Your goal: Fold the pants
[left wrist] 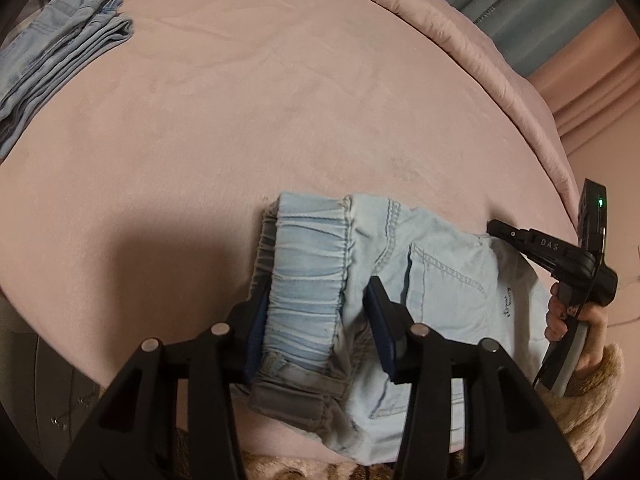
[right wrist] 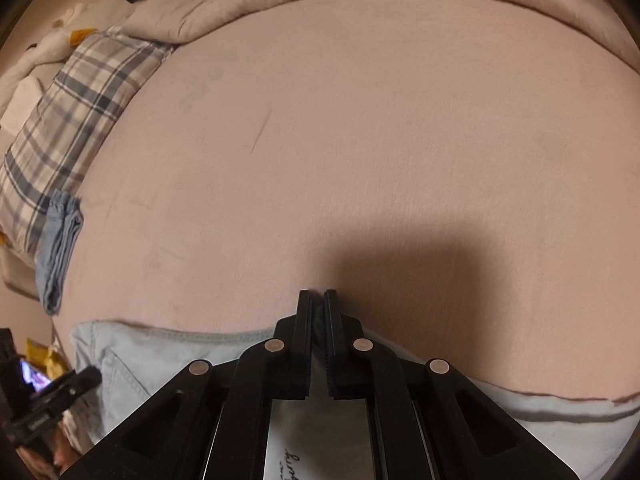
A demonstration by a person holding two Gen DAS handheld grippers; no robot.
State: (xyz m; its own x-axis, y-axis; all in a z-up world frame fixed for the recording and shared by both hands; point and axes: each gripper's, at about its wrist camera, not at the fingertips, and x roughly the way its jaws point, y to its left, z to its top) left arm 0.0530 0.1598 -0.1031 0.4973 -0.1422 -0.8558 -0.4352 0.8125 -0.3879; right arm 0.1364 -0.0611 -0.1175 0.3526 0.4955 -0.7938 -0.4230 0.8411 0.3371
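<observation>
At the near edge of the pink bed (left wrist: pixel 280 100), we've got the light-blue denim pants with the gathered elastic waistband (left wrist: pixel 440 280) partly folded, waistband end bunched under the left gripper (left wrist: pixel 316 304). Its blue pads straddle the waistband stack at mid-width; it looks clamped on that thick bundle, though the contact on the left pad is partly hidden. Right gripper (right wrist: pixel 318 304) is clenched nearly flat on the far edge of the pants, a thin bit of fabric pinched between the pads.

For this step, we judge:
- keep both grips level so the fold edge stays straight
- lift just enough to clear the bed, no dragging
- carry the right-hand edge over toward the waistband, line up the seams, then let go
- watch the thin pinch on the right; it could slip under tension

Further back, a folded stack of darker blue denim (left wrist: pixel 60 48) sits against the plaid pillow (right wrist: pixel 80 100), well apart.
</observation>
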